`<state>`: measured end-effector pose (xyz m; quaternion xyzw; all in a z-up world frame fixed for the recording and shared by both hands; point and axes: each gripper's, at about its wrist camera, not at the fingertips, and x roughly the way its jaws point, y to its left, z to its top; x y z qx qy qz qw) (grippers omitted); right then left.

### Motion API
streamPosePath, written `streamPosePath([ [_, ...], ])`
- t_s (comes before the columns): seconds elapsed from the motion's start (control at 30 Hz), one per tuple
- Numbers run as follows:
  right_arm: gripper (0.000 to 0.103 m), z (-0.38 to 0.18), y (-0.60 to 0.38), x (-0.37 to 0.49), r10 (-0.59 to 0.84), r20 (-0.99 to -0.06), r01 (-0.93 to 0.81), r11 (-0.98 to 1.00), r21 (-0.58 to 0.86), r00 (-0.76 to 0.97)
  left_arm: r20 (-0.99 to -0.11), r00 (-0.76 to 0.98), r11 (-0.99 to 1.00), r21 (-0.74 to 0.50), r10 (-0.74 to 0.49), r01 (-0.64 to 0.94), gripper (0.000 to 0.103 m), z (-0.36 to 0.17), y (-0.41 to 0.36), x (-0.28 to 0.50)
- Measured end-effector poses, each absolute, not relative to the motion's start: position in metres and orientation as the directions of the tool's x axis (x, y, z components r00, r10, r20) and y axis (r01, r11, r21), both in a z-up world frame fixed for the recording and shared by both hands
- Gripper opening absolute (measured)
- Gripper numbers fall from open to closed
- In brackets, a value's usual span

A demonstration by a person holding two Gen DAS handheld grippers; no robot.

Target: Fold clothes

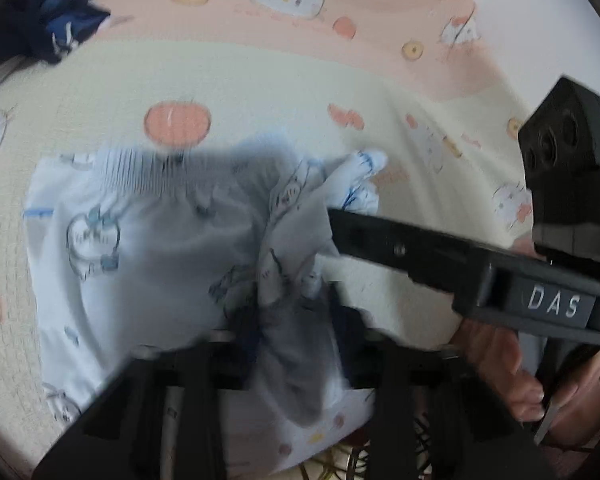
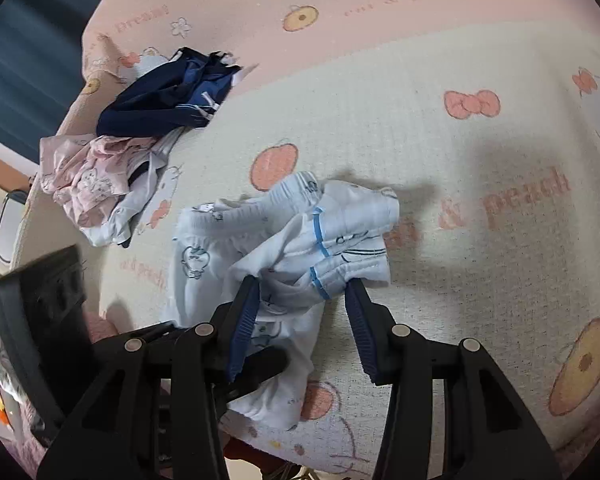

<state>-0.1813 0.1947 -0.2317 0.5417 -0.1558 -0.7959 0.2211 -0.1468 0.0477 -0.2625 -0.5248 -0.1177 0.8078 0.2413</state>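
bunched shorts, one claw gripping, one claw wide

a bed sheet (image 2: 440,152) printed with cartoon cats and peaches, pink at the far side and cream near me, carries everything here. the pale blue shorts (image 2: 284,240) lie crumpled in the middle of it, waistband toward the far side, blue-trimmed leg hems twisted over each other. my left claw (image 1: 296,320) looks closed on a gathered fold of that cloth, though blur hides the tips. my right claw (image 2: 302,292) stands wide open with nothing held, its fingers straddling the hem end. a dark blue garment (image 2: 172,96) and a pink garment (image 2: 88,176) sit heaped well apart at the far left corner.

to do this well, i judge the cloth needs spreading flat before any crease: grip a single hem layer, not the bundle, pull both corners apart evenly, and keep it low on the sheet.
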Motion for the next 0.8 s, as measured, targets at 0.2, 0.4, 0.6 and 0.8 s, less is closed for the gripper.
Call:
streamPosePath([
  [0.2, 0.048, -0.209, 0.222, -0.175, -0.555, -0.705, 0.115, -0.814, 0.569, -0.441, -0.718, -0.429, -0.835, -0.493, 0.548, -0.243, 0.01, -0.235, 0.031, -0.14],
  [0.4, 0.052, -0.206, 0.228, -0.177, -0.548, -0.676, 0.096, -0.807, 0.583, -0.493, -0.673, -0.5, -0.807, -0.584, 0.545, -0.094, 0.01, -0.229, -0.03, -0.125],
  [0.6, 0.052, -0.213, 0.201, -0.176, -0.569, -0.711, 0.179, -0.816, 0.549, -0.414, -0.74, -0.405, -0.747, -0.641, 0.538, 0.178, 0.01, -0.283, -0.072, -0.131],
  [0.8, 0.052, -0.235, 0.156, -0.158, -0.54, -0.784, 0.308, -0.836, 0.455, -0.307, -0.693, -0.423, -0.664, -0.708, 0.584, 0.242, 0.011, -0.29, -0.085, -0.127],
])
